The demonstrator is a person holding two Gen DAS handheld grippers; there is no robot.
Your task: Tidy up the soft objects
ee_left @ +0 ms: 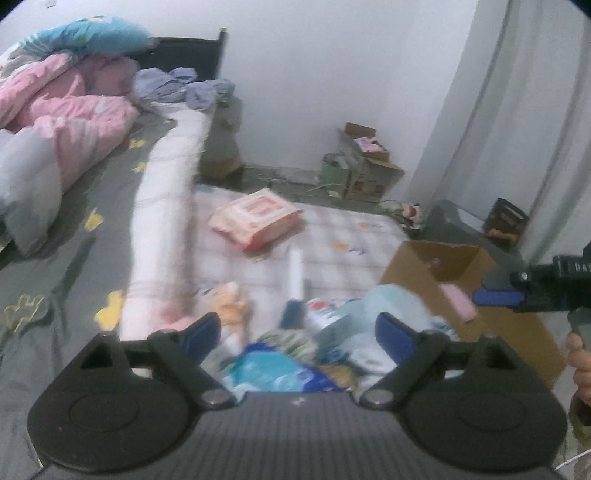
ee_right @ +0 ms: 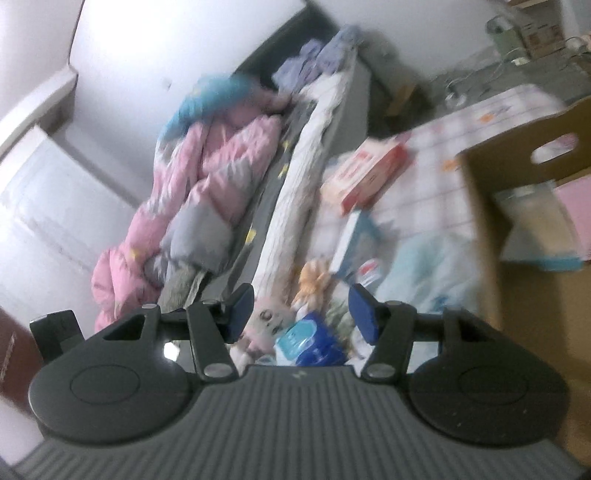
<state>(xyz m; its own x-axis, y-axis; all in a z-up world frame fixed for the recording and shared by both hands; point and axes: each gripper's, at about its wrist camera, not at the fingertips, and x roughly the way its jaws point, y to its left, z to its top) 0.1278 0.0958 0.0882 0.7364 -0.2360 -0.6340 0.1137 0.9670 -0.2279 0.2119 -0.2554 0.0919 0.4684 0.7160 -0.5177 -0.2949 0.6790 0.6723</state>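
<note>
The left gripper [ee_left: 297, 330] hung over a heap of soft things on the floor mat [ee_left: 332, 229], its jaws spread wide with nothing between the blue pads. The right gripper [ee_right: 301, 310] had its jaws about half open, and they too were empty.

The heap lay at six o'clock in the left wrist view, just ahead of the pads: a blue pack [ee_left: 273, 369], a pale blue cloth [ee_left: 391, 306] at about four o'clock of it, and an orange plush [ee_left: 232, 299] at ten o'clock. From the right wrist the same blue pack [ee_right: 310, 341] sat between the pads, with a pink plush [ee_right: 264, 323] touching its nine o'clock side and the orange plush [ee_right: 312, 280] beyond. Motion blur smeared much of the pile, so I could not tell every item.

A pink wipes pack [ee_left: 255, 218] rested alone on the mat at twelve o'clock of the heap, well apart from it. A cardboard box [ee_left: 491, 332] stood open at three o'clock, beside the pile, with a pink item [ee_left: 460, 301] over its near edge. The right gripper's body showed past the box, with a hand [ee_left: 580, 365] below it at the frame's edge.

The bed [ee_left: 74, 236] ran along nine o'clock, a pink quilt [ee_left: 70, 122] bunched on it and a blue pillow [ee_left: 96, 35] on top at eleven o'clock.
</note>
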